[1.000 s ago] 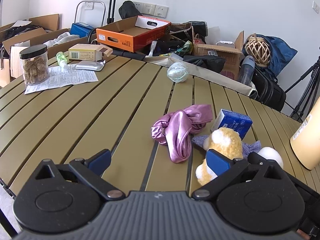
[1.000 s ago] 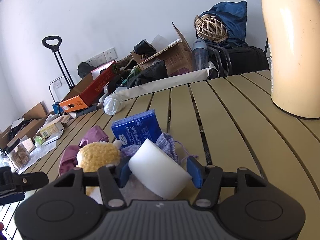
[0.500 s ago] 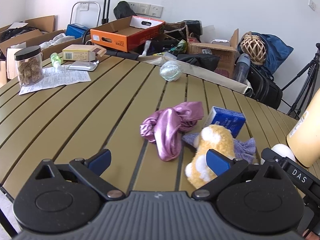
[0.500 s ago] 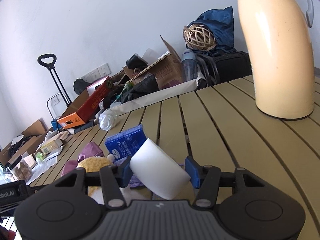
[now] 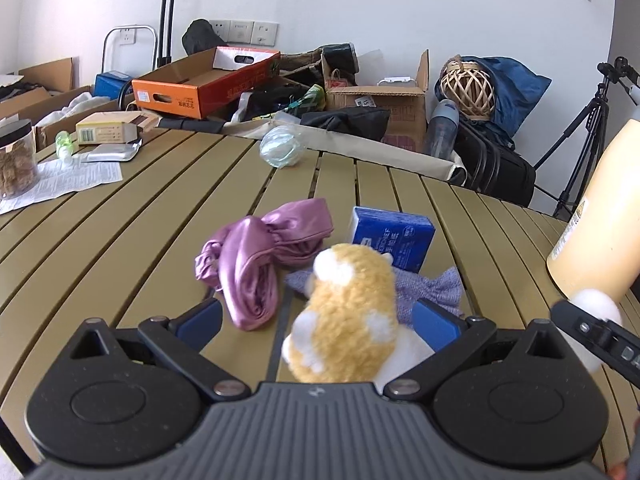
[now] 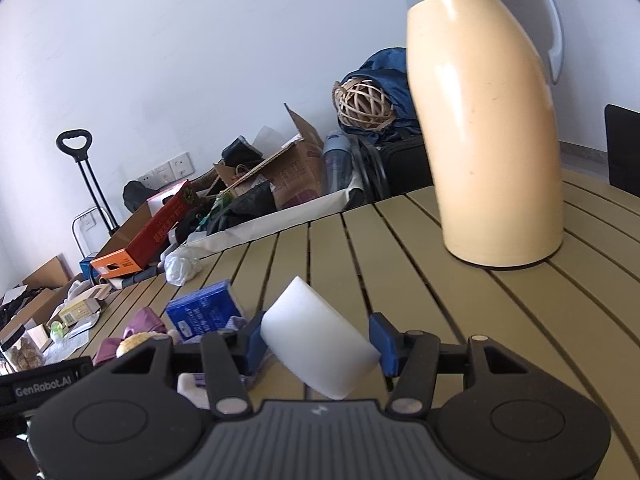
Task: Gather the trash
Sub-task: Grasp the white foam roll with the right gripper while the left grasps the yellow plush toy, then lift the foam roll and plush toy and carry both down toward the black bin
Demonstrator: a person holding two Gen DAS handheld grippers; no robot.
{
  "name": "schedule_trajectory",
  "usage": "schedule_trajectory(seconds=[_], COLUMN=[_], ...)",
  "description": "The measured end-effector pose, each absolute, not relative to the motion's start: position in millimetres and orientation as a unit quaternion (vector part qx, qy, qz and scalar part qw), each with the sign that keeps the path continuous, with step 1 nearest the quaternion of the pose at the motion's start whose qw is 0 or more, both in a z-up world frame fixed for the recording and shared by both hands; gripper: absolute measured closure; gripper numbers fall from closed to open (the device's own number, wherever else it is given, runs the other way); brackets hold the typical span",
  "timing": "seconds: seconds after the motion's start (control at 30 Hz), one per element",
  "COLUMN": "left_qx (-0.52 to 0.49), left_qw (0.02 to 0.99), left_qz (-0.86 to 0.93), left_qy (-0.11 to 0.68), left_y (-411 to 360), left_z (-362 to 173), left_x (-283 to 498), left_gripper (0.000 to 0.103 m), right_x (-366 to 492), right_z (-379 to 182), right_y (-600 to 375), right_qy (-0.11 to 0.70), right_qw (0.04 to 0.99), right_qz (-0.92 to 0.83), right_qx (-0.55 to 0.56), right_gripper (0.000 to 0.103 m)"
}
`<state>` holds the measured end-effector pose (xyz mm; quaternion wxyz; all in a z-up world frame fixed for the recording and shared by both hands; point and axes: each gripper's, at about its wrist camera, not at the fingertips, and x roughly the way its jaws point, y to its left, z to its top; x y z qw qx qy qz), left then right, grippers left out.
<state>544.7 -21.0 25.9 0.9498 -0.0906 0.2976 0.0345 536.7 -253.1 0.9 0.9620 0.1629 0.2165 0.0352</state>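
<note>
Starting at the far left of the slatted table (image 5: 132,216), the jar of brown chunks (image 5: 15,160) sits right at the frame edge now, where a second ago it was well inside the left wrist view, so that camera has swung over toward the toy pile. Next along, the pink satin cloth (image 5: 256,252) and the blue packet (image 5: 392,236) lie in the same spots relative to each other, just bigger in frame. The left gripper (image 5: 316,320) is spread wide with nothing pinched; the yellow plush toy (image 5: 348,312) now sits between its blue pads (before it was only off by the right-hand finger), touching neither that I can make out. Moving right, the right gripper (image 6: 318,340) has the white foam block (image 6: 316,344) clamped between its pads, tilted on a diagonal, same grip as earlier. In the earlier right wrist shot the block hung right over the plush and blue packet; now those have slid off to the lower left and bare table shows beneath it. Furthest right, the cream thermos jug (image 6: 492,128) stands upright, its grey lid now in view.
</note>
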Motion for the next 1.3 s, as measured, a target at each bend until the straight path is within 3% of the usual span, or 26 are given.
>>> schedule_trajectory(seconds=[0.33, 0.93, 1.3], left_qx=[-0.062, -0.083, -0.077], left_qw=[0.943, 0.941, 0.946], left_qz=[0.041, 0.034, 0.036], left_qy=[0.324, 0.327, 0.314], left_y=[-39.4, -40.8, -39.5], left_z=[12.3, 2.3, 8.4], left_x=[569.7, 578.3, 567.9], left_gripper=[0.004, 0.042, 0.044], right_x=[529.1, 526.3, 526.0], right_z=[-1.3, -3.1, -2.9], right_y=[-282.1, -289.5, -286.6], right_qy=[0.223, 0.226, 0.227], right_qw=[0.958, 0.957, 0.957], right_qz=[0.019, 0.021, 0.027], right_qx=[0.179, 0.178, 0.179], right_gripper=[0.050, 0.050, 0.050])
